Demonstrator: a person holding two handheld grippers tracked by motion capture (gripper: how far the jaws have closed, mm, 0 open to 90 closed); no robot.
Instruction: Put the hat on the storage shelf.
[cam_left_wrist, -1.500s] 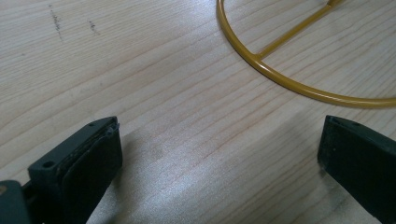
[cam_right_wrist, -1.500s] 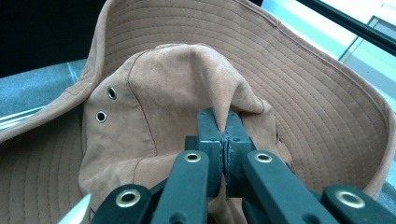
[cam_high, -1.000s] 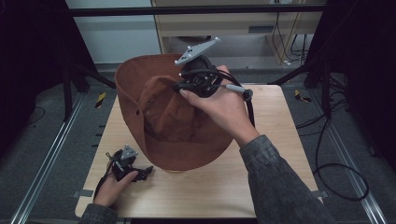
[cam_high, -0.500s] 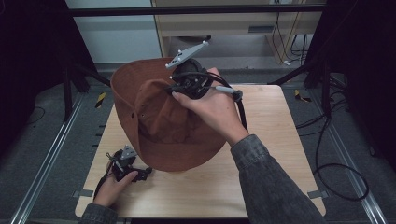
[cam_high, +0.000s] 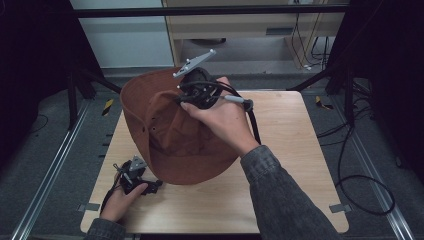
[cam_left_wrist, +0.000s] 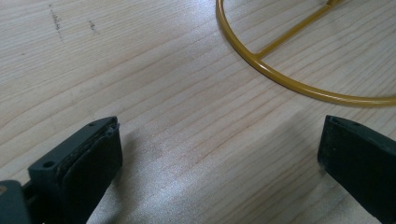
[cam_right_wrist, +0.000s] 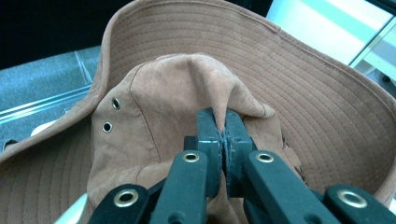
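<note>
We see brown brimmed hat (cam_high: 170, 135) at centre of high view, held tilted over wooden table (cam_high: 290, 150), lower brim edge close to tabletop. Our right gripper (cam_right_wrist: 223, 122) pinches fold of hat crown, jaws clamped together on cloth; two metal eyelets (cam_right_wrist: 111, 115) sit left of pinch. Our left gripper (cam_high: 150, 186) rests low at lower left of high view, just beside hat brim, jaws wide apart over bare wood. Yellow wire ring (cam_left_wrist: 280, 74) lies on table at upper right of left gripper view.

1 brown hat (cam_high: 170, 145), 1 yellow wire ring (cam_left_wrist: 280, 74), 2 hand-held grippers: left (cam_high: 134, 176), right (cam_high: 196, 92), 1 wooden table (cam_high: 290, 150)
</note>
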